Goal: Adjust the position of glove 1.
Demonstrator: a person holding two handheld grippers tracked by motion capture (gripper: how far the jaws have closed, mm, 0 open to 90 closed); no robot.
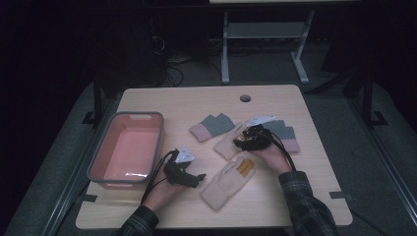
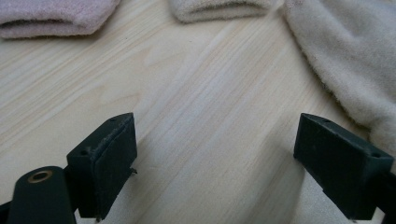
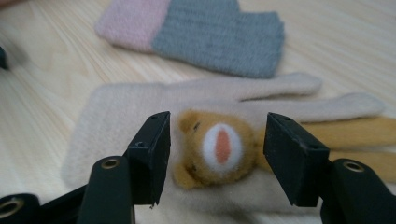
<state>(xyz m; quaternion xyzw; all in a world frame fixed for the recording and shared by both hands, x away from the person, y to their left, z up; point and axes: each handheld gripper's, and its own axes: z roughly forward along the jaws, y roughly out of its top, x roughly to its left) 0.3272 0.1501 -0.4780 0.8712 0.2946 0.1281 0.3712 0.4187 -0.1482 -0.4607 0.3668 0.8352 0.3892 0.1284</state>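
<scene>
While its jaws stand half apart and empty, the right gripper (image 3: 217, 156) hovers over a cream bear glove (image 3: 140, 112), the bear face directly between them. Soft, light fleece, it should pinch best at the cuff; the left gripper (image 2: 215, 154) gapes wide, holding nothing, a second cream glove (image 2: 345, 56) just to its right.

My table (image 1: 206, 101) is a light wood top with rounded corners and a round cable hole (image 1: 245, 98) near the far edge. Bits of grey tape (image 1: 339, 195) mark the near corners. The floor (image 1: 373, 167) around it is grey carpet. Behind the table it's really dark; I can just make out the white legs and crossbar of another desk frame (image 1: 265, 44), with some cables (image 1: 172, 69) lying on the floor to its left. Black stand legs (image 1: 98, 103) rise at both sides of my table. The light falls mostly on the tabletop, the rest stays dim.
</scene>
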